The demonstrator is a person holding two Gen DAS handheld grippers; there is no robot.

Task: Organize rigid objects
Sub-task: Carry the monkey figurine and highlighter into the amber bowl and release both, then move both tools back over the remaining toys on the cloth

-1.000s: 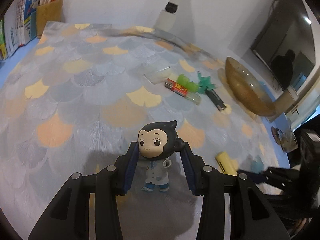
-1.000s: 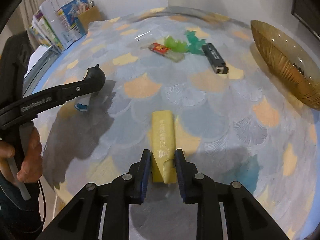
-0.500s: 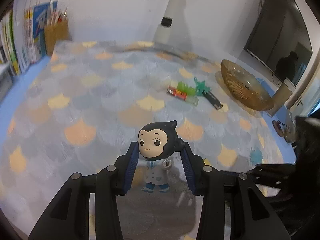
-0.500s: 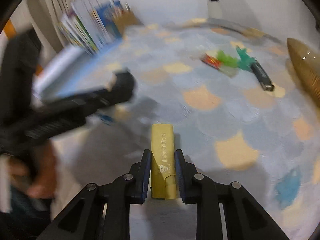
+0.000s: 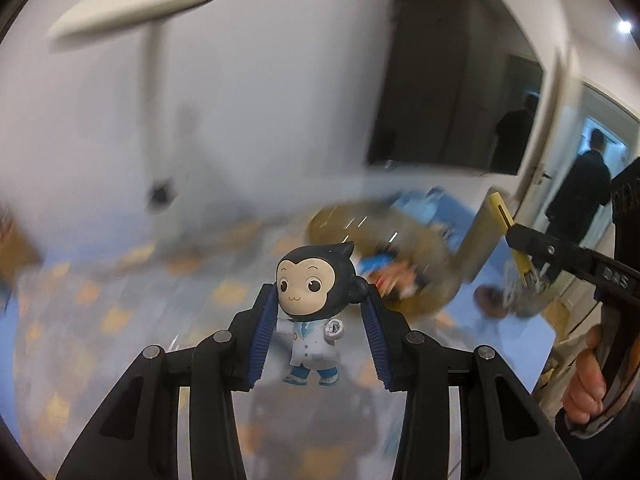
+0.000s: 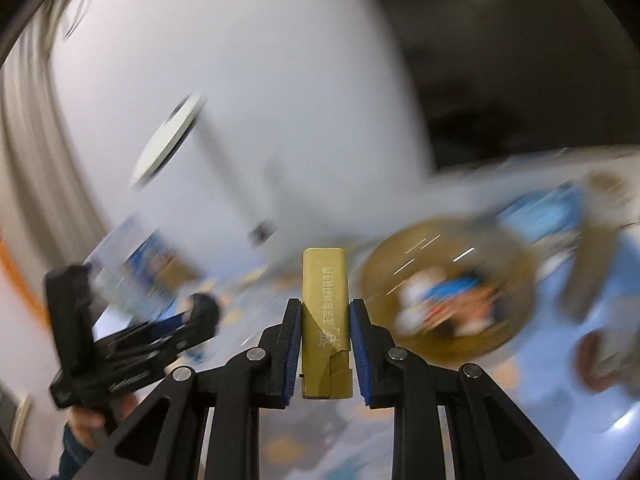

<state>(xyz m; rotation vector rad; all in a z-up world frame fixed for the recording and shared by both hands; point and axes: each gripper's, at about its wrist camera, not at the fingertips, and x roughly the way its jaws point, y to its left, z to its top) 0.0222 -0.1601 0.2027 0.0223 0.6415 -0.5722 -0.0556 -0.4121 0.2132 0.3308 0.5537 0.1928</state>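
Left hand-held gripper point(image 5: 318, 334): closed on the monkey figurine point(image 5: 314, 312), gripped by the head, upright, lifted above the table point(image 5: 100, 320). Right hand-held gripper point(image 6: 325, 344): clamped on the gold bar point(image 6: 324, 316), raised, near the blurred amber bowl point(image 6: 444, 280).

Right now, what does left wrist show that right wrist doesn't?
Left wrist only: the monkey figurine gripped in the left gripper, a dark wall screen, a person in the doorway.
Right wrist only: the printed face of the yellow box clamped in the right gripper.
Both: the blurred amber bowl, the white lamp, each other's gripper.
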